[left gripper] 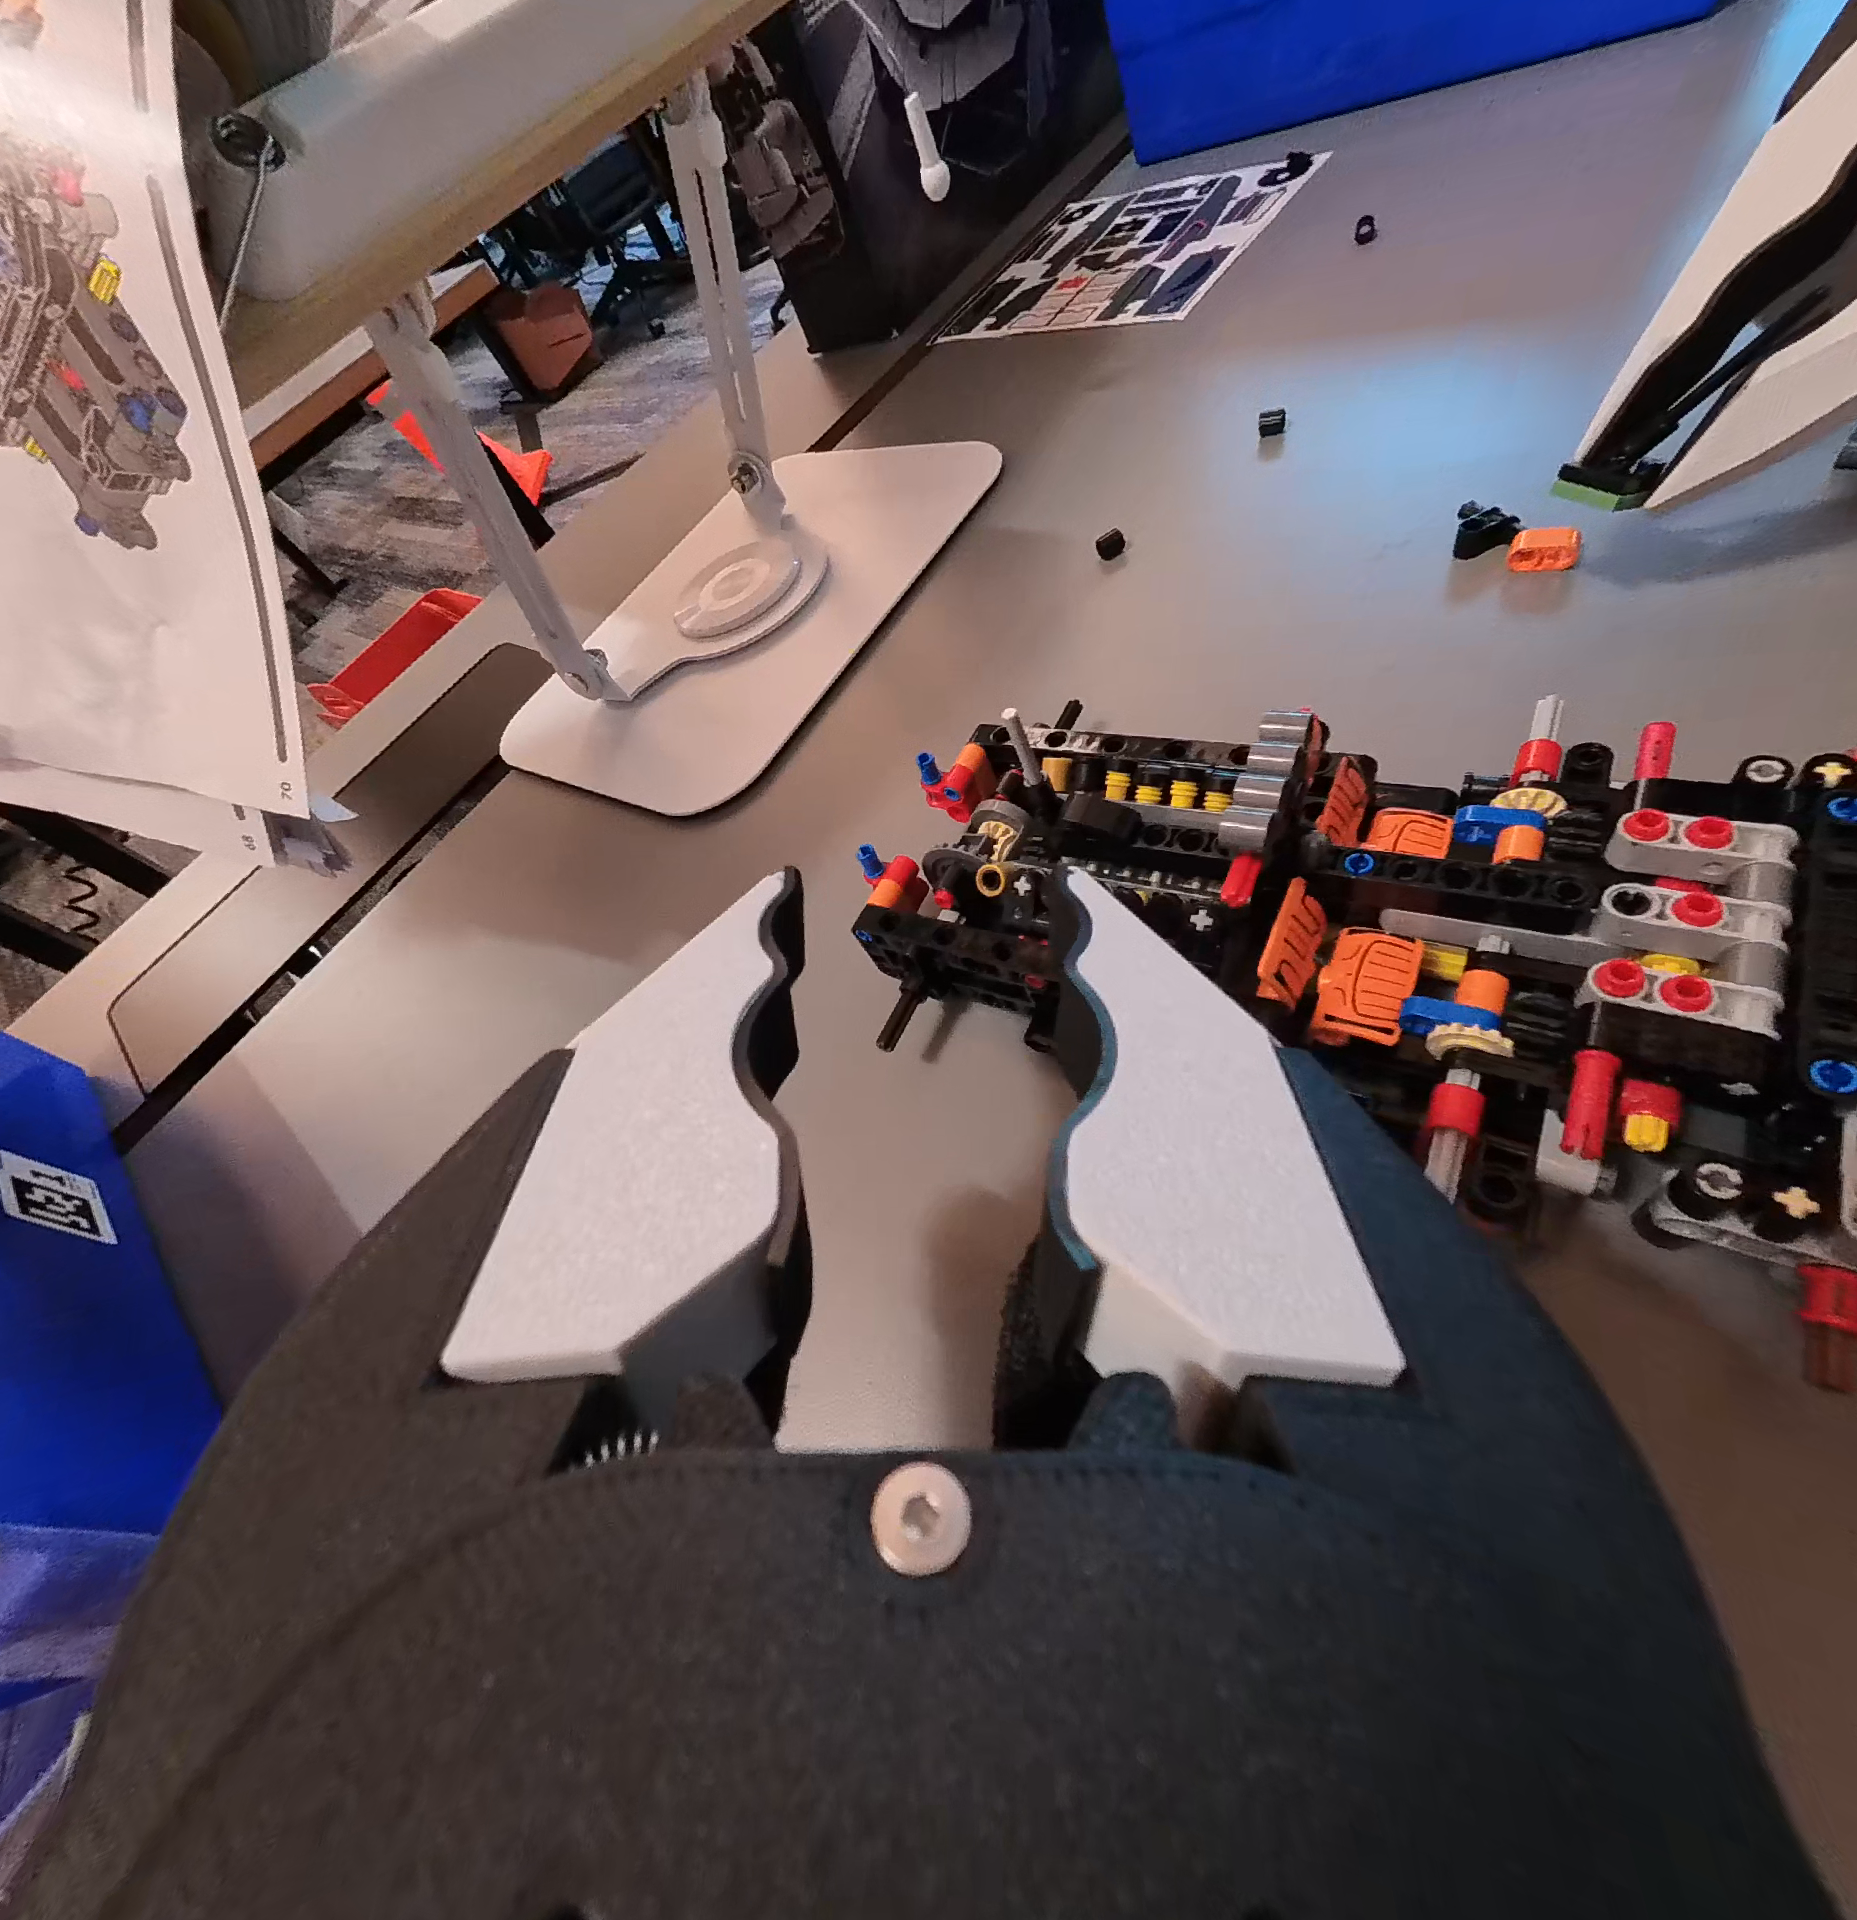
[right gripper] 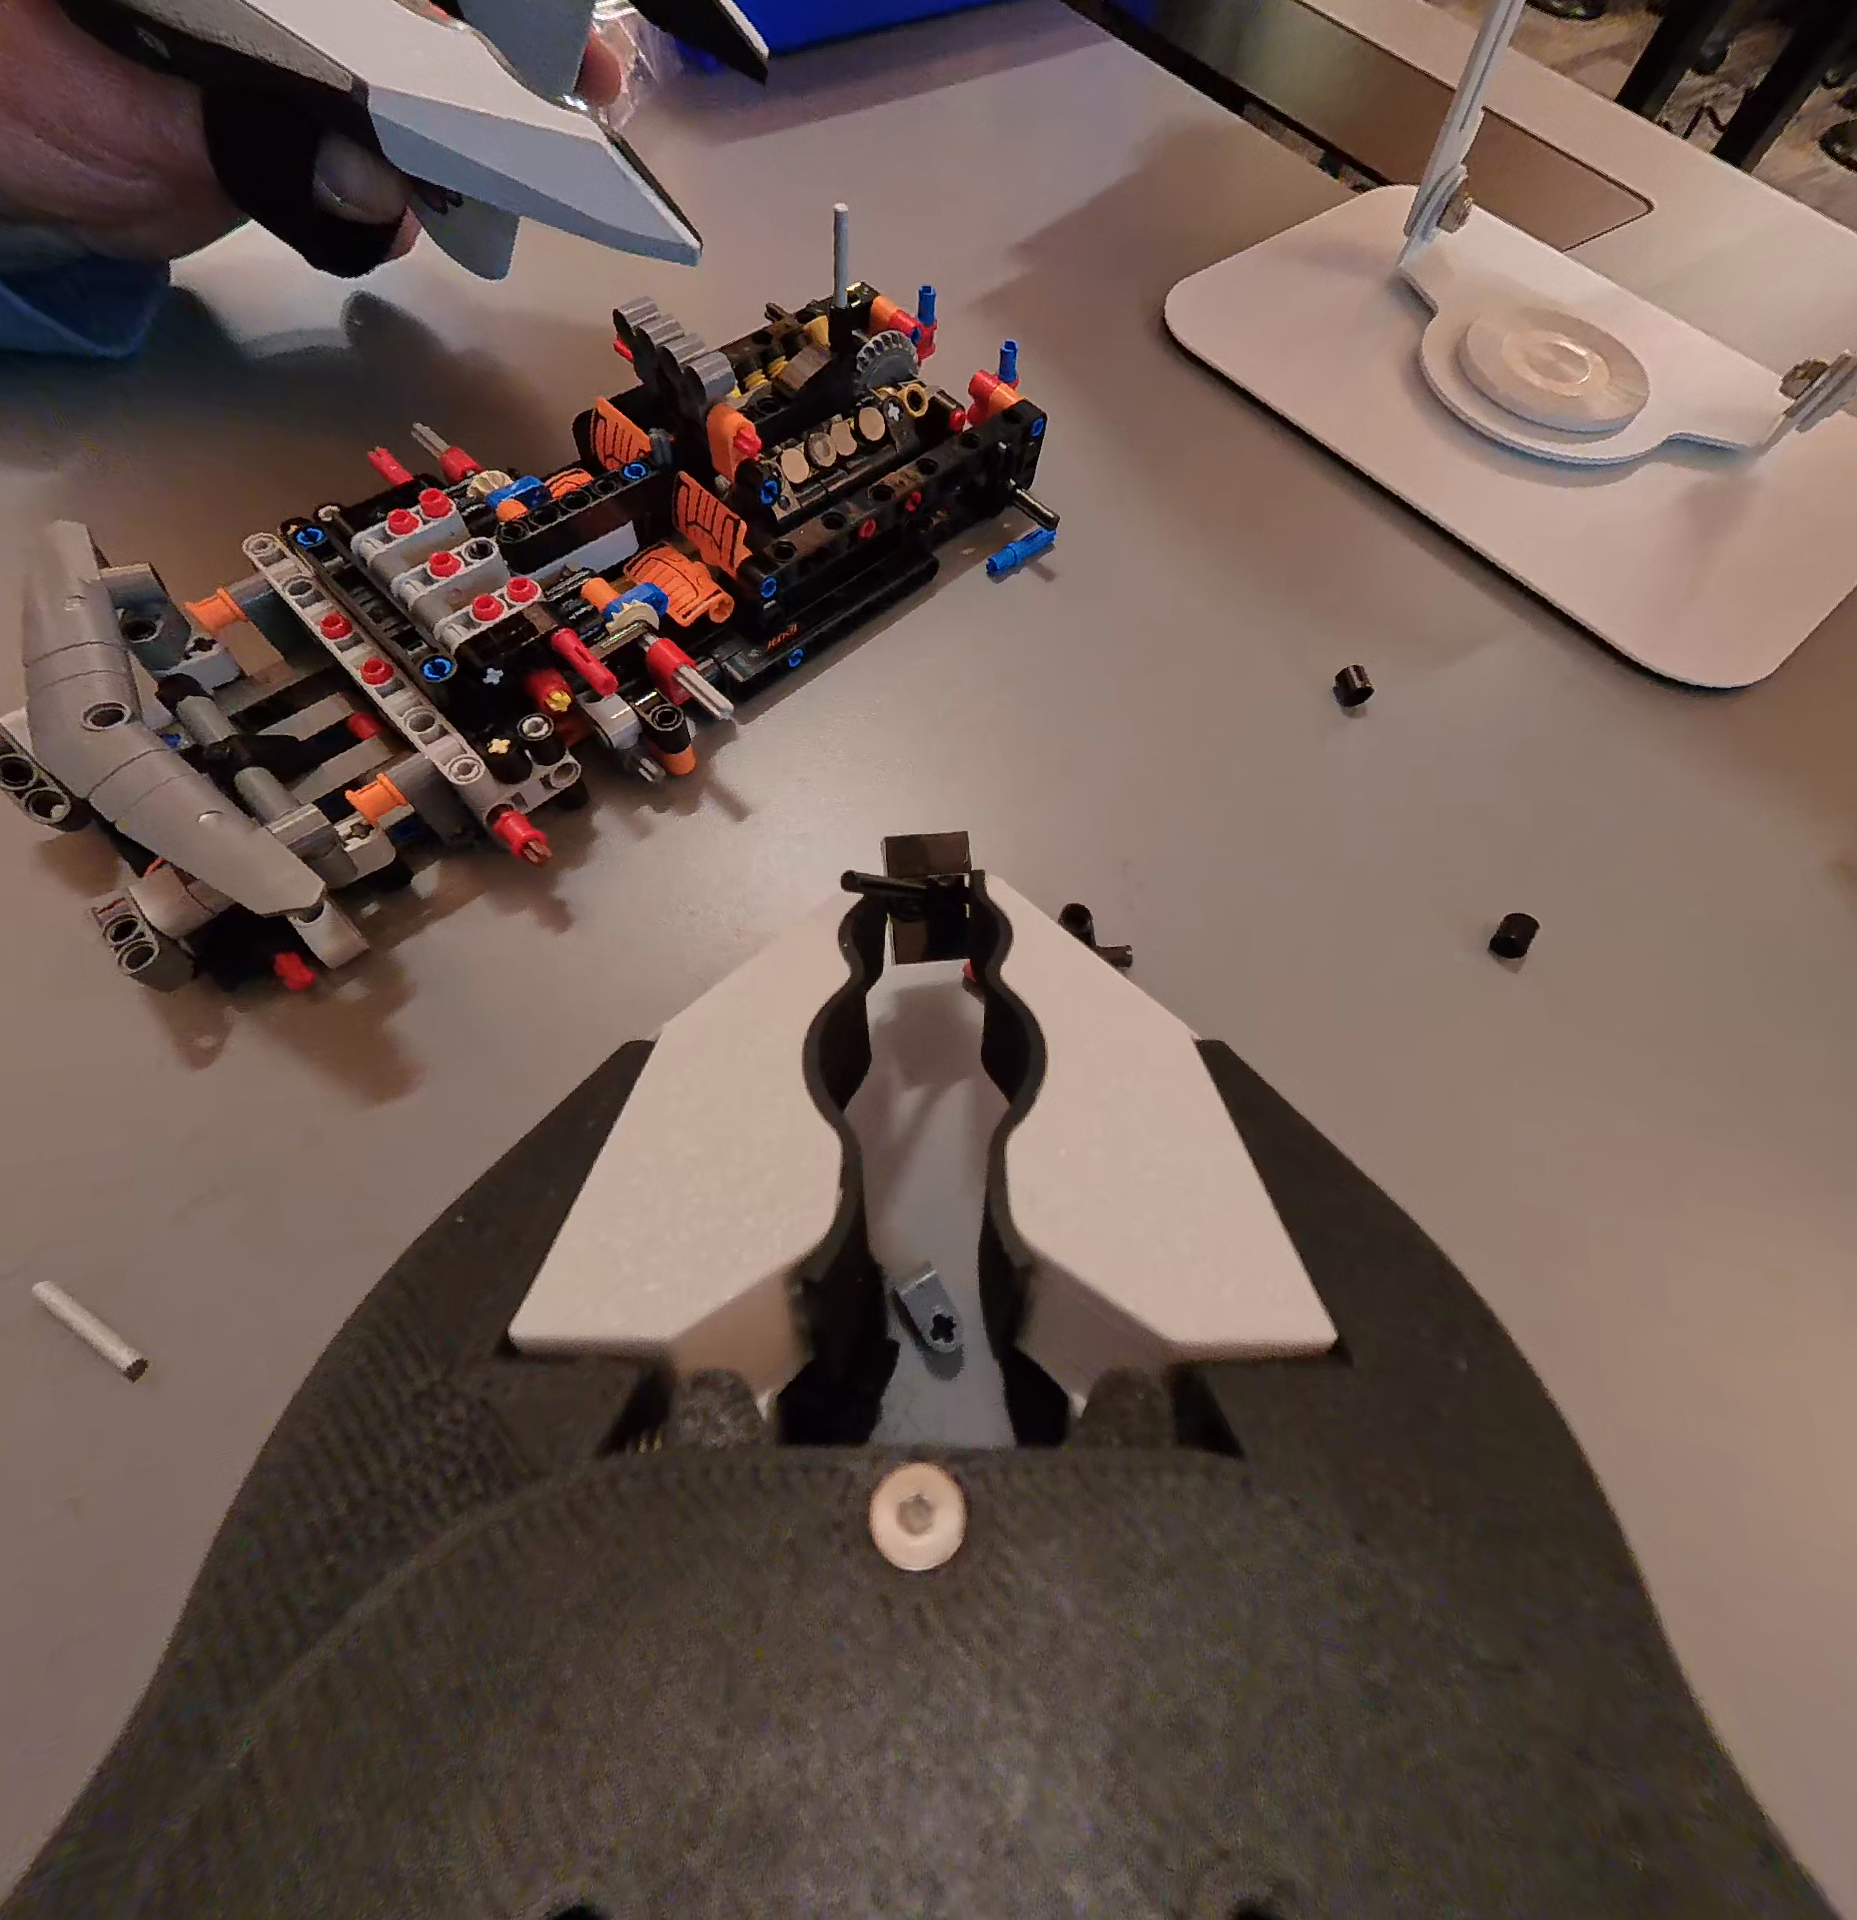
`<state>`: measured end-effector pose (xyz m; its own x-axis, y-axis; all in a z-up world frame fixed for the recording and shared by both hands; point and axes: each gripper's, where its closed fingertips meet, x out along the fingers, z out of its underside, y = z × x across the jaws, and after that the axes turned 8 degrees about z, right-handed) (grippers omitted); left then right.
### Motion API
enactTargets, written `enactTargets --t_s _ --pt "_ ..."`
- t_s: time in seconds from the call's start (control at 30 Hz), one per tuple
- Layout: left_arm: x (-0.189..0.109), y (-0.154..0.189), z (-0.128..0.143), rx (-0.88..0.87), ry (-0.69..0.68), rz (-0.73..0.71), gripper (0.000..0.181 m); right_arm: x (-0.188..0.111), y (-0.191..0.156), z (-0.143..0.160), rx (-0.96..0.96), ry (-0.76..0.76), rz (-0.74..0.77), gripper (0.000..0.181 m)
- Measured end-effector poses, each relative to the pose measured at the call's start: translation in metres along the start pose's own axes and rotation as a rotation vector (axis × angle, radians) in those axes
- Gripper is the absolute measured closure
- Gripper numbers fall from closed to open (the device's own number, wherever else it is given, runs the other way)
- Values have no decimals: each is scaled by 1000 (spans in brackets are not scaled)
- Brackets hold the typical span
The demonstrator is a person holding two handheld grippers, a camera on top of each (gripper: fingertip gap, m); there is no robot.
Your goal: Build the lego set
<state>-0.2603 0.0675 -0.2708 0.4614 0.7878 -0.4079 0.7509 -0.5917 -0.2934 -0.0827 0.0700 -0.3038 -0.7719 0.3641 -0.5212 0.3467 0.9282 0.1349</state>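
table (right gripper: 1267,1039): open room right of lego model (right gripper: 550,582) | left gripper (left gripper: 929,914): low at model's end, jaws released | right gripper (right gripper: 919,904): jaws clenched on small black piece (right gripper: 929,894)

A grey table (right gripper: 1267,1039) carries the half-built lego model (right gripper: 529,613) at 10 o'clock, a white stand base (right gripper: 1589,499) at 2 o'clock, 2 black bushes (right gripper: 1352,686) at 3 o'clock and a grey axle (right gripper: 90,1331) at 8 o'clock. A sticker sheet (left gripper: 1132,255) lies far off.
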Motion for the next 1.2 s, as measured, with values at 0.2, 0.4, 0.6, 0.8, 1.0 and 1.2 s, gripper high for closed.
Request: enactTargets --t_s 0.2,0.4,0.6,0.8,1.0,1.2 --pt "0 -1 1 -5 -4 0 137 0 2 0 0 3 13 168" --pt "0 -1 1 -10 -4 -1 137 -1 7 1 1 8 30 168" --pt "0 -3 2 -19 -4 -1 137 -1 8 1 2 6 33 168" --pt "1 -7 6 -42 -5 -4 137 -3 11 -1 34 26 30 169" --pt "-1 -10 5 -62 9 -4 138 -11 19 -9 116 87 16 168" --pt "-2 -13 5 -70 15 -17 138 -15 19 -11 130 109 15 168"
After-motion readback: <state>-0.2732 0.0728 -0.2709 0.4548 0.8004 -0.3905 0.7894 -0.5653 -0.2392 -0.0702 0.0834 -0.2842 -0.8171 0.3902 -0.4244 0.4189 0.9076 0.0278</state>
